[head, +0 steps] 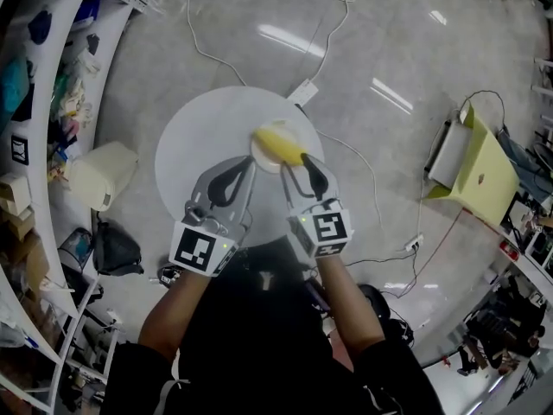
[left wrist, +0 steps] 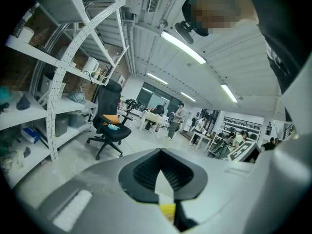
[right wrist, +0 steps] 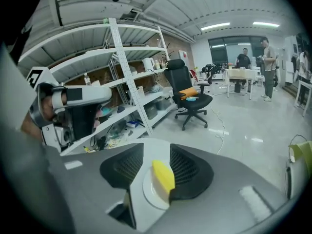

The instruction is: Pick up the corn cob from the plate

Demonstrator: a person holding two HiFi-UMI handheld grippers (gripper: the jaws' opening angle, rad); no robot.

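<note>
Corn cob (head: 281, 143) on plate (head: 260, 152) between parted jaws of right gripper (head: 295, 163); left gripper (head: 248, 162) closed just beside plate

The room is lit brightly and evenly from above by ceiling strip lights (left wrist: 183, 47), which are seen in both gripper views. Streaks of glare are thrown on the polished floor (head: 389, 93) in the head view. Strong fisheye bending and black corners are seen at every edge. The corn cob (head: 281, 143) is rendered sharp and vivid. The nearest parts of the jaws are blurred, and the person's dark clothing (head: 276, 335) is left almost without detail.
</note>
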